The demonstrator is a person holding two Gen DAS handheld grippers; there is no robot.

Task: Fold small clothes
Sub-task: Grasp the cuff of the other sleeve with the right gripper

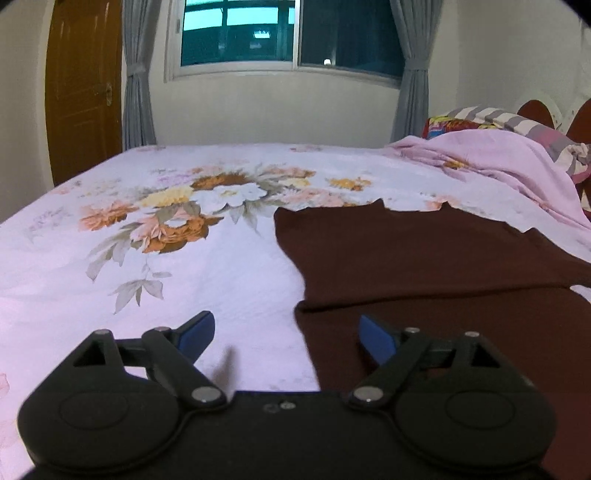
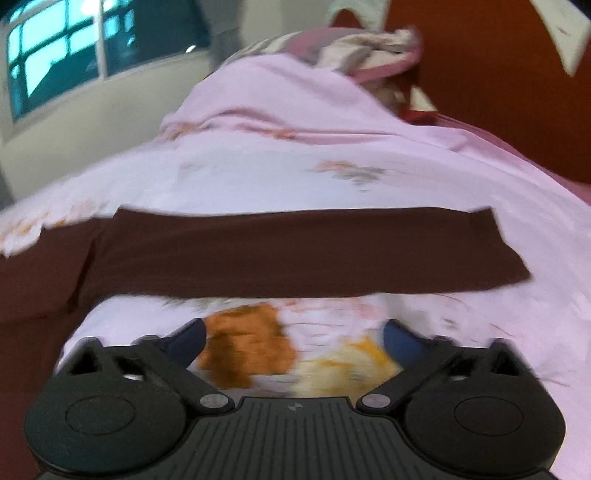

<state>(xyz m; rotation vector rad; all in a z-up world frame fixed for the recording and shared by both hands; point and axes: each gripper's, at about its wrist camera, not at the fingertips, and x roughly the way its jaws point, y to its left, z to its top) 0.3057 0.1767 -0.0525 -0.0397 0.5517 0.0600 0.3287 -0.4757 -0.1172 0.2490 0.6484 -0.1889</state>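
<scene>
A dark brown garment point(image 1: 424, 254) lies flat on the flowered bedsheet point(image 1: 110, 229), with a fold line across its near part. My left gripper point(image 1: 286, 332) hangs open over the garment's left edge; its right finger is above the cloth, its left finger above the sheet, nothing between them. In the blurred right wrist view a long brown sleeve or strip of the garment point(image 2: 295, 251) stretches across the bed. My right gripper point(image 2: 293, 341) is open just short of that strip, over an orange flower print, holding nothing.
A pink blanket point(image 1: 509, 162) and striped pillows point(image 1: 517, 122) are heaped at the bed's right end, by a red-brown headboard point(image 2: 498, 74). Beyond the bed stand a wall with a window point(image 1: 288, 33), grey curtains and a brown door point(image 1: 85, 88).
</scene>
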